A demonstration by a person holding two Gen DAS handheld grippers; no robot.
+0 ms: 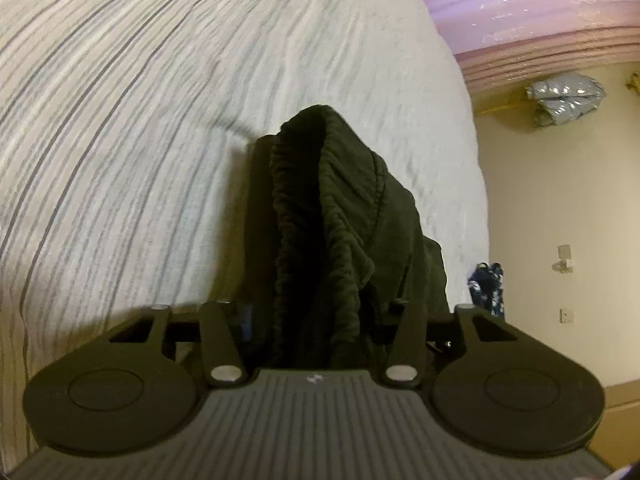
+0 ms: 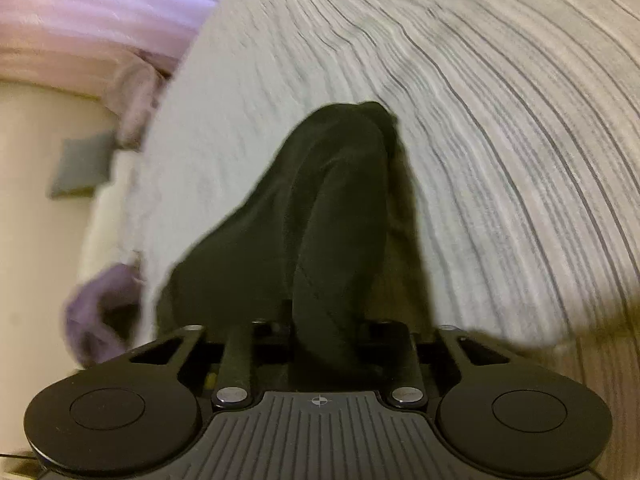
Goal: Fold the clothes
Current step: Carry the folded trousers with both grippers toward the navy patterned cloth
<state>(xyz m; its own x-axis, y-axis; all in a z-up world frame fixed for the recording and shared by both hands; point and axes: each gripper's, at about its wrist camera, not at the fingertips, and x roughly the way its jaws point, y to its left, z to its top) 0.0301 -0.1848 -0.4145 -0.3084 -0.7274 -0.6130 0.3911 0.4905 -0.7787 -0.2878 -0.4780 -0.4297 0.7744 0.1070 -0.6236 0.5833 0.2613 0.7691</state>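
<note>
Our left gripper [image 1: 320, 208] and right gripper [image 2: 340, 216] each clamp bunched dark garment [image 1: 340, 220], hiding the fingers above the striped bedspread [image 1: 140, 100].

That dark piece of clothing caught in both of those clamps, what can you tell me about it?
The dark, near-black soft fabric garment is bunched into thick vertical folds. In the left view a gathered, ribbed edge like an elastic band runs along it, with a stitched seam beside it. Both the left tool and the right tool are closed on it, and it hangs lifted above the white, grey-striped crinkled bed cover. What kind of garment it is cannot be told.
</note>
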